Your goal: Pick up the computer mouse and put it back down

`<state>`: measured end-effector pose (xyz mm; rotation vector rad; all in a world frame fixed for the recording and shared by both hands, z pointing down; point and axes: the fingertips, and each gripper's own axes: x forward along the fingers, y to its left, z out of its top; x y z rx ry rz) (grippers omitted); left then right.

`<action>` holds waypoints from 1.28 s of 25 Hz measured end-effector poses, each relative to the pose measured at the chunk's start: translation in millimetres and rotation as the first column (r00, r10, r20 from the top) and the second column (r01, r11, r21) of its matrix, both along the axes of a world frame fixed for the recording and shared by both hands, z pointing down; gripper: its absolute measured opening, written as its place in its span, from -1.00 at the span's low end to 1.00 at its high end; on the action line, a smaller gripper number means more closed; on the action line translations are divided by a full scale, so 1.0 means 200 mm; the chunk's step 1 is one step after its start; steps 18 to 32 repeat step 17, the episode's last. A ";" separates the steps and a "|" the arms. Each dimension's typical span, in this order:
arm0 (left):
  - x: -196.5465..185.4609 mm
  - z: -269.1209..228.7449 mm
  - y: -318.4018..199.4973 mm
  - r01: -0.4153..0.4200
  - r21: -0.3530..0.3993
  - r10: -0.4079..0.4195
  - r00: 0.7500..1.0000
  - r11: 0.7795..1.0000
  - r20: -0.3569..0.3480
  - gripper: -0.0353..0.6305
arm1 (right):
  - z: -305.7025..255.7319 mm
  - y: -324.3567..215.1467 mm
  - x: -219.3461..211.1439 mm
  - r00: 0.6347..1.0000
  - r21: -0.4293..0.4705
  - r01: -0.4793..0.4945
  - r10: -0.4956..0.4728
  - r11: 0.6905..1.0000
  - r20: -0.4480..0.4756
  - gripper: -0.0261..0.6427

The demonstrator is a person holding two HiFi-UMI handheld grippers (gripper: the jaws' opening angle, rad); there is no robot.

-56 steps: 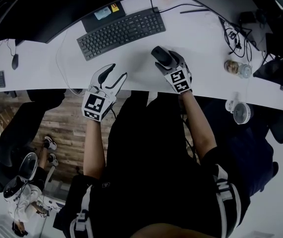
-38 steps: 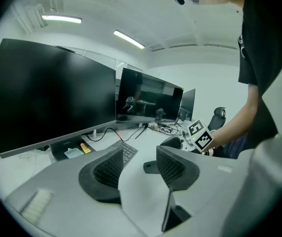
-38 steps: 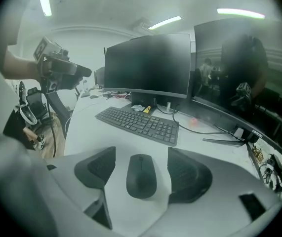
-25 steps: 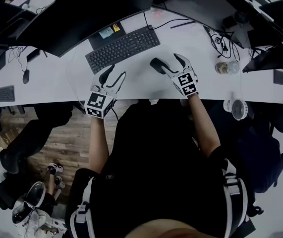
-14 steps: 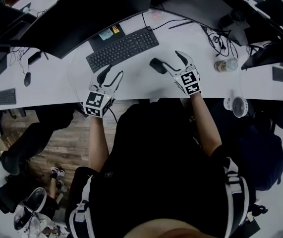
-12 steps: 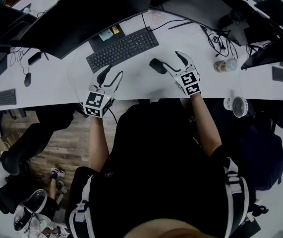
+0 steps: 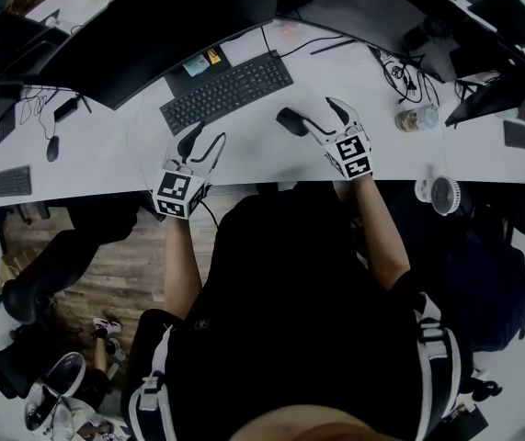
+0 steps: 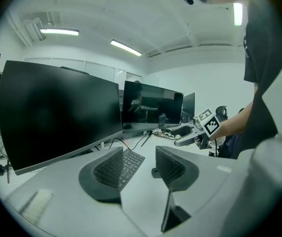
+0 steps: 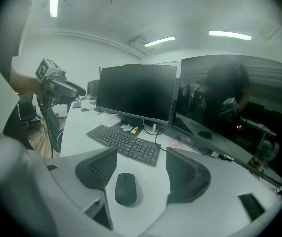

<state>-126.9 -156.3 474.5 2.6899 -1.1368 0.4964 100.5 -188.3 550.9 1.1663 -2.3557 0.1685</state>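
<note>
Mouse point(image 9: 125, 188) lying flat on the desk point(image 7: 244, 150), framed by the spread, non-touching jaws of the right gripper point(image 7: 320, 113), a pose fitting either grasp or release; left gripper point(image 7: 205, 136), spread and empty, idles aside, presumably unneeded.

Both forearms reach forward, the left tool point(image 7: 203, 138) and right tool point(image 7: 321, 115) with jaws spread wide.
</note>
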 end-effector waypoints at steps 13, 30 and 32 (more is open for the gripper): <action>0.01 0.01 0.05 -0.008 0.002 0.007 1.000 1.000 0.002 -0.29 | 0.02 0.06 0.02 1.000 0.000 -0.026 0.026 1.000 0.009 0.02; 0.00 0.02 0.06 -0.008 0.001 0.008 1.000 1.000 0.001 -0.29 | 0.02 0.07 0.03 0.999 0.001 -0.031 0.031 1.000 0.012 0.02; 0.00 0.02 0.06 -0.008 0.001 0.008 1.000 1.000 0.001 -0.29 | 0.02 0.07 0.03 0.999 0.001 -0.031 0.031 1.000 0.012 0.02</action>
